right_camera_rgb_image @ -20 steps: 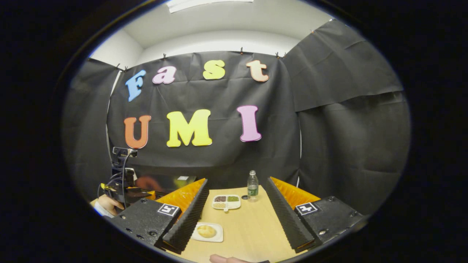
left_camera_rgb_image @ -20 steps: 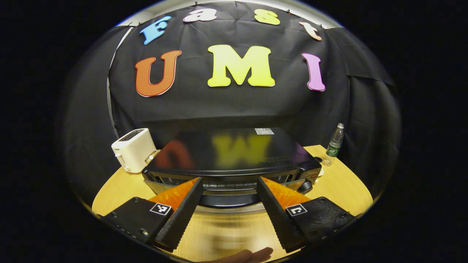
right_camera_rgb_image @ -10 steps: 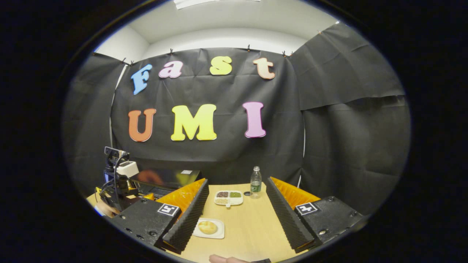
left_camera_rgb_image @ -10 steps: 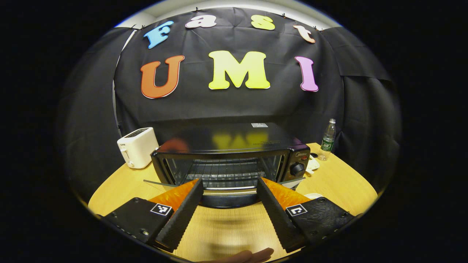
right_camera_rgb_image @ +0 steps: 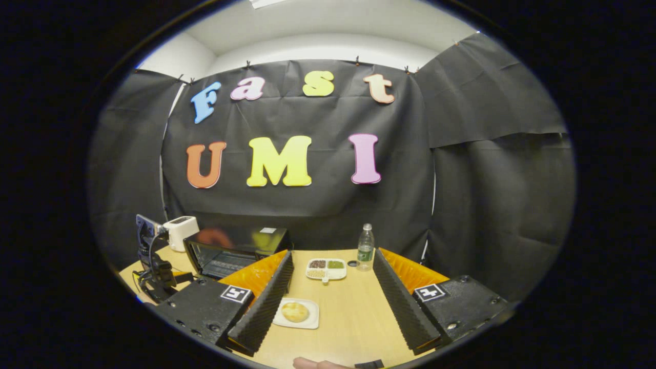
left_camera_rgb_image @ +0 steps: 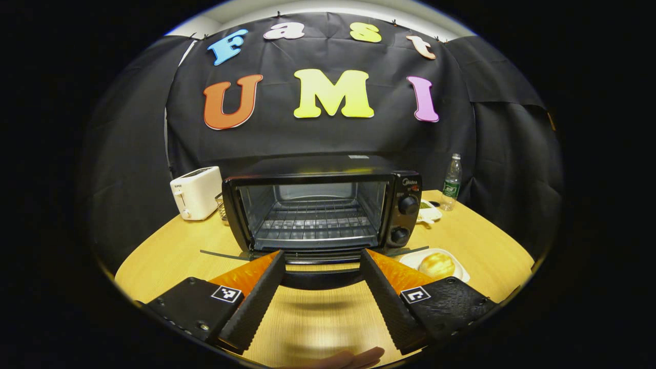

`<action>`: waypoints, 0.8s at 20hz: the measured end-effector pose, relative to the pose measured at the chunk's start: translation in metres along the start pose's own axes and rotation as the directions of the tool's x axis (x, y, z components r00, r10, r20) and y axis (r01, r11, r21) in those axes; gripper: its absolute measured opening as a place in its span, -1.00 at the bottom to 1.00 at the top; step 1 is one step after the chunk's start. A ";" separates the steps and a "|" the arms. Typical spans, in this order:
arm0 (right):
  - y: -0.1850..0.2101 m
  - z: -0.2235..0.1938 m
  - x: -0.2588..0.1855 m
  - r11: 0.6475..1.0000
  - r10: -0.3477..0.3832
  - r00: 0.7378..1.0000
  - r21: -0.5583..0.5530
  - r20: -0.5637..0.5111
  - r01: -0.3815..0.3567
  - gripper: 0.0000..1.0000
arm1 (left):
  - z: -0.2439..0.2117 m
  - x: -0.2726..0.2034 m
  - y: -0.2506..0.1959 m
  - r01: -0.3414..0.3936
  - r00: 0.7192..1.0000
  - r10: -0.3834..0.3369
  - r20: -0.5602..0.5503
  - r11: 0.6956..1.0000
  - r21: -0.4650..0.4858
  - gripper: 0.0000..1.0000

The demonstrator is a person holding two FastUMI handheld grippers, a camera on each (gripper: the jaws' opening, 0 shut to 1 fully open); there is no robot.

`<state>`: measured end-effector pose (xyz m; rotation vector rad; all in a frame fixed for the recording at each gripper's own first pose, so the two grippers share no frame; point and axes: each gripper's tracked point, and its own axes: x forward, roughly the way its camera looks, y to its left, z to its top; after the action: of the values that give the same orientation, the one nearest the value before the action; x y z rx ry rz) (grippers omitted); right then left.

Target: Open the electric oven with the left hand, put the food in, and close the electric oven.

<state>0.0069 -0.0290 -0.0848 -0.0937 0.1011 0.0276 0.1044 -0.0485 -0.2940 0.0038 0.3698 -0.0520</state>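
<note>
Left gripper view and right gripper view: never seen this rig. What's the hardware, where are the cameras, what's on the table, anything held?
No robot arm here: a person holds a two-finger gripper in each hand, and a fisheye camera rides on each, looking along its fingers.

Left gripper view: the left gripper is open and holds nothing. It faces the electric oven, whose door is folded down, with a bare rack inside. Beside the oven stand a white toaster and a water bottle.

Right gripper view: the right gripper is also open and holds nothing. It is above the wooden table, near a bun on a white plate and a divided dish.
</note>
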 end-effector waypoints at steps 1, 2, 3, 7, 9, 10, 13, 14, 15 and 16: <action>0.001 -0.004 0.001 1.000 0.002 1.000 -0.007 -0.008 -0.002 0.90 | -0.006 -0.002 -0.001 0.004 1.000 -0.004 -0.006 1.000 0.002 0.94; 0.003 -0.008 0.002 1.000 0.006 1.000 -0.012 -0.013 -0.006 0.90 | -0.012 -0.004 -0.001 0.008 1.000 -0.008 -0.012 1.000 0.006 0.94; 0.005 -0.011 0.003 1.000 0.009 1.000 -0.017 -0.021 -0.010 0.90 | -0.018 -0.005 -0.002 0.010 1.000 -0.010 -0.023 1.000 0.000 0.94; 0.008 -0.026 0.006 0.999 0.012 0.999 -0.037 -0.051 -0.013 0.90 | -0.038 -0.008 -0.004 0.021 0.998 -0.020 -0.062 1.000 0.014 0.92; 0.011 -0.028 0.006 0.999 0.012 0.999 -0.041 -0.051 -0.014 1.00 | -0.046 -0.008 -0.004 0.016 0.997 -0.012 -0.071 0.999 0.051 0.92; 0.013 -0.029 0.006 0.999 0.014 0.999 -0.042 -0.050 -0.016 1.00 | -0.049 -0.008 -0.003 0.010 0.997 -0.005 -0.077 0.998 0.062 0.92; 0.015 -0.034 0.006 0.999 0.016 0.998 -0.050 -0.056 -0.019 0.90 | -0.061 -0.008 -0.004 0.002 0.995 0.003 -0.098 0.999 0.055 0.94; 0.016 -0.036 0.006 0.999 0.017 0.998 -0.050 -0.059 -0.020 0.90 | -0.065 -0.009 -0.004 0.001 0.995 0.003 -0.102 0.999 0.040 0.96; 0.016 -0.037 0.007 0.999 0.016 0.998 -0.050 -0.062 -0.019 0.90 | -0.068 -0.009 -0.005 0.003 0.995 0.000 -0.104 1.000 0.025 0.95; 0.015 -0.039 0.008 0.999 0.013 0.998 -0.049 -0.066 -0.016 0.90 | -0.072 -0.008 -0.007 0.005 0.994 -0.003 -0.113 1.000 0.021 0.96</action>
<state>0.0100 -0.0173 -0.1258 -0.1435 0.1666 0.0418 0.0709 -0.0543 -0.3588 0.0267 0.4821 -0.0599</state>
